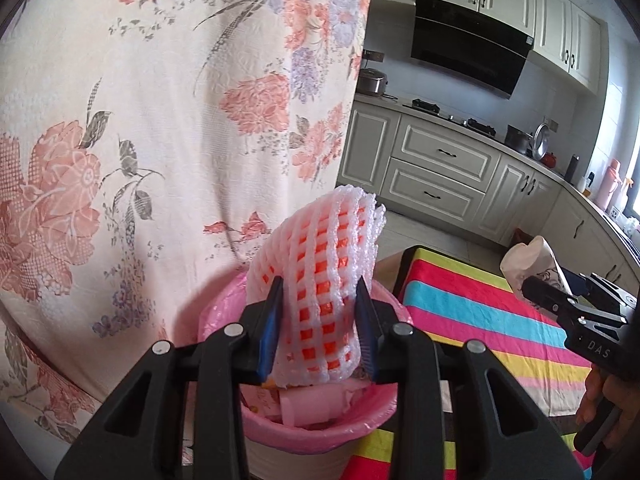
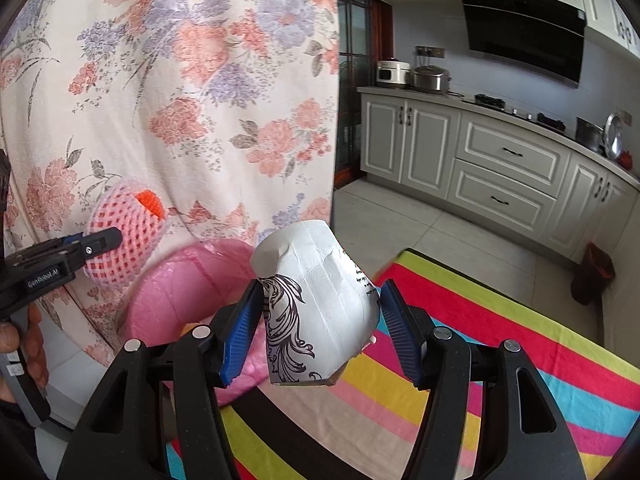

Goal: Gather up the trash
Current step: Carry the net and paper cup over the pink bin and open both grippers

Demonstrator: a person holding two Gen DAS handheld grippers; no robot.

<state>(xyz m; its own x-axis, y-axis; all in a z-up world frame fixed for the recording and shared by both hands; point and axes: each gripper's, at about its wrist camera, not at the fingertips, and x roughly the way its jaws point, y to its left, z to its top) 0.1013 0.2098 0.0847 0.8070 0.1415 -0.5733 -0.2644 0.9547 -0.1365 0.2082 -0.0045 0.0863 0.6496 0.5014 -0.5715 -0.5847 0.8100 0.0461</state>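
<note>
Two pieces of trash are in hand and neither is in the bin yet; the left gripper [image 1: 318,328] has its fingers clenched on a white foam fruit net [image 1: 320,280] with something orange inside it, held directly above the pink-lined trash bin [image 1: 312,426]; the right gripper [image 2: 320,328] grasps a crumpled paper cup [image 2: 316,308] with a black swirl print, which hangs over the near edge of the striped surface [image 2: 500,344], just beside the bin's rim and not yet over its opening; the bin already holds some pale wrappers and paper scraps, so part of the collecting looks done; what remains, as I judge it, is to let the net fall, bring the cup across over the opening and release it too; whether more trash lies on the striped surface cannot be told, since only a bare part of it shows; a floral cloth [image 1: 160,140] hangs close behind the bin.
</note>
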